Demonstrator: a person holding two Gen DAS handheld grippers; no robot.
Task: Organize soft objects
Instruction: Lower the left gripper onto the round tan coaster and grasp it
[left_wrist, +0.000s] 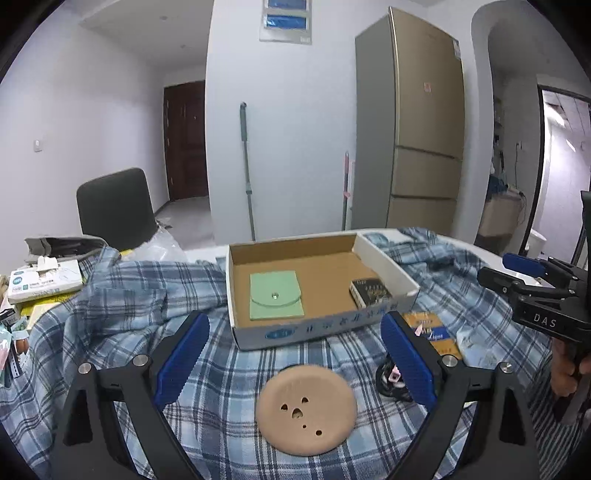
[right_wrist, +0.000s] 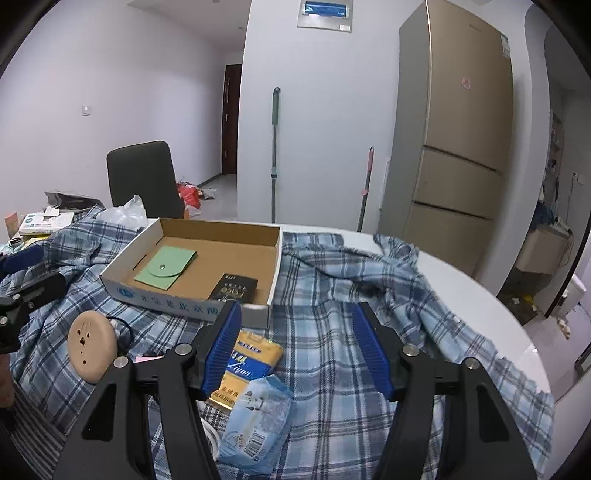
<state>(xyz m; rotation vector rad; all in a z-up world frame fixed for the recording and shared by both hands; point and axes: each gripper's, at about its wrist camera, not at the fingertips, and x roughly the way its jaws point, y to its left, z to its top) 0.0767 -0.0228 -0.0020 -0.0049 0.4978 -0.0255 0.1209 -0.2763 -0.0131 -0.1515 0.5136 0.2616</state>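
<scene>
A shallow cardboard box stands on a blue plaid cloth. Inside lie a green snap pouch and a small black box. A round tan pad with small holes lies in front of the cardboard box. My left gripper is open just above and around that pad, not touching it. My right gripper is open over the cloth. A yellow-blue packet and a light blue tissue pack lie by its left finger.
A black cable and a pink item lie right of the tan pad. A tissue box and clutter sit at the far left. A dark chair stands behind the table, a fridge farther back. The white table edge curves at right.
</scene>
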